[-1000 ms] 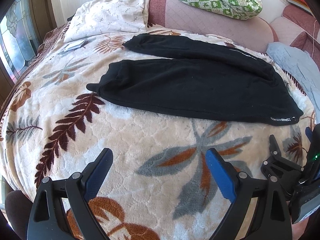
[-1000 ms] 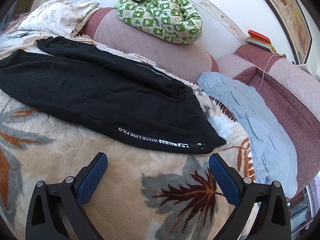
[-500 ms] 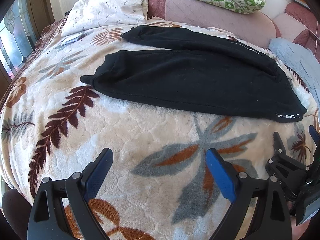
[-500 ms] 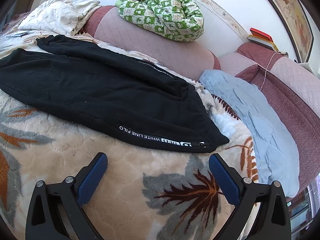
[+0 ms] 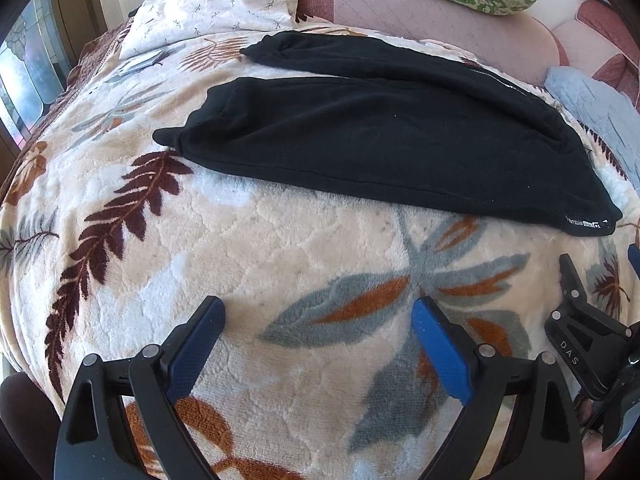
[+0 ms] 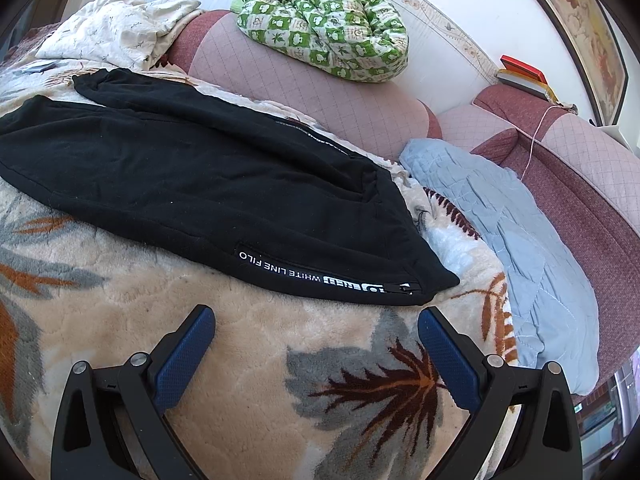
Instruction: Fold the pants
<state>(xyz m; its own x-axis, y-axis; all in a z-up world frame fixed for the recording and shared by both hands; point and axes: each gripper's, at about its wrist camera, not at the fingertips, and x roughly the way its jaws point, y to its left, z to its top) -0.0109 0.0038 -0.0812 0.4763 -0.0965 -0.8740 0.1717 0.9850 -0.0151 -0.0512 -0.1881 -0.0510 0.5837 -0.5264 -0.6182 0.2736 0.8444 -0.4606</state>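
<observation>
Black pants (image 5: pixel 380 140) lie flat on a leaf-patterned blanket (image 5: pixel 280 256), legs apart toward the left, waist at the right. The waist corner with white lettering (image 6: pixel 320 276) lies just beyond my right gripper. My left gripper (image 5: pixel 318 312) is open and empty above bare blanket, short of the pants' near edge. My right gripper (image 6: pixel 316 320) is open and empty, close to the waistband. The right gripper's body also shows in the left wrist view (image 5: pixel 588 340) at the right edge.
A white pillow (image 5: pixel 216 4) and a small flat item (image 5: pixel 142 63) lie at the far left. A pink headboard (image 6: pixel 304 84) carries a green quilt (image 6: pixel 320 24). A light blue blanket (image 6: pixel 512 248) lies right of the pants. Books (image 6: pixel 520 74) sit on the headboard.
Both grippers have moved forward toward the pants, which now appear lower and nearer. Both stay open. The pants have not moved.
</observation>
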